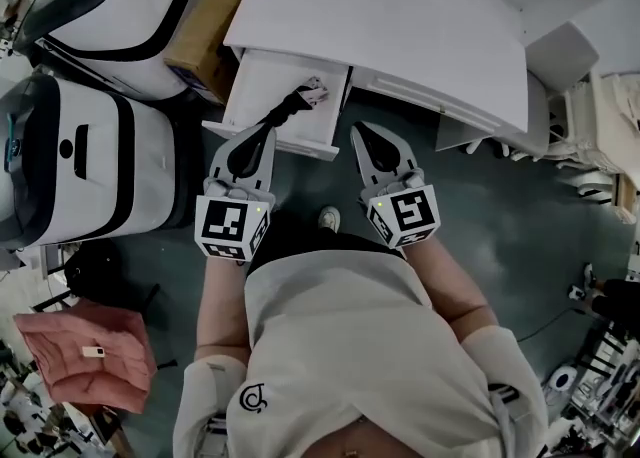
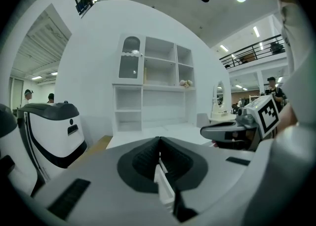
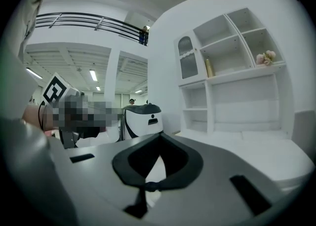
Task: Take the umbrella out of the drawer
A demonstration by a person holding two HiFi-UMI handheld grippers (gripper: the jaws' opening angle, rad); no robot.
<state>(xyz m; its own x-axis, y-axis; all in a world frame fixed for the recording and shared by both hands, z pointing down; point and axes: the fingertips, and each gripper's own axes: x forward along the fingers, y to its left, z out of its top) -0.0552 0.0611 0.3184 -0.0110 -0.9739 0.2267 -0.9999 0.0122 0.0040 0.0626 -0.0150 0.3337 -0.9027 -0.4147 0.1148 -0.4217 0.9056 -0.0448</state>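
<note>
I see the drawer (image 1: 262, 76) standing pulled out of the white table (image 1: 400, 26), with the umbrella (image 1: 298, 98) lying inside it, black, slanting from the near front edge toward the back right. My left gripper (image 1: 264, 130) has its jaws pressed together on nothing, its tip at the drawer's front, just beside the umbrella's near end; I cannot tell whether they touch. My right gripper (image 1: 359, 128), also closed and empty, hangs over the floor just right of the drawer.

We see the white table (image 1: 400, 26), its left drawer (image 1: 258, 81) pulled open toward us, the dark umbrella (image 1: 290, 104) lying inside it.
</note>
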